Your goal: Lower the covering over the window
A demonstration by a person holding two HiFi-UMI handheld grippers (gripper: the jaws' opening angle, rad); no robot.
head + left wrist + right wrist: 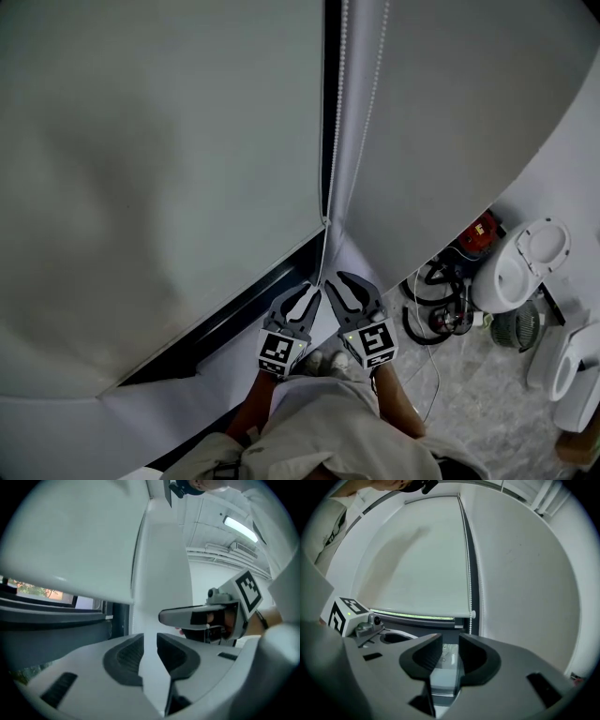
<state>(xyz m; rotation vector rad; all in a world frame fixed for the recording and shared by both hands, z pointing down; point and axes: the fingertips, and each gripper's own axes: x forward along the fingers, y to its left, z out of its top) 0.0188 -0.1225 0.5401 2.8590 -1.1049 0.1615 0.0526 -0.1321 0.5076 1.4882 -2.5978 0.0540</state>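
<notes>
A pale roller blind (159, 169) covers most of the window, and a dark strip of glass (234, 314) shows under its bottom bar. A white bead chain (339, 112) hangs in two strands along the blind's right edge. Both grippers are held side by side just below the chain's low end. My left gripper (302, 292) is open, and in the left gripper view its jaws (150, 641) have nothing between them. My right gripper (345, 283) is open too. In the right gripper view the bead chain (469, 583) hangs just beyond the empty jaws (450, 641), beside the blind (417, 559).
A white wall (450, 112) stands to the right of the chain. On the floor at the right are black hoses and cables (436, 300), a red item (478, 234), a white appliance (520, 267) and a small fan (511, 328). The person's legs fill the bottom middle.
</notes>
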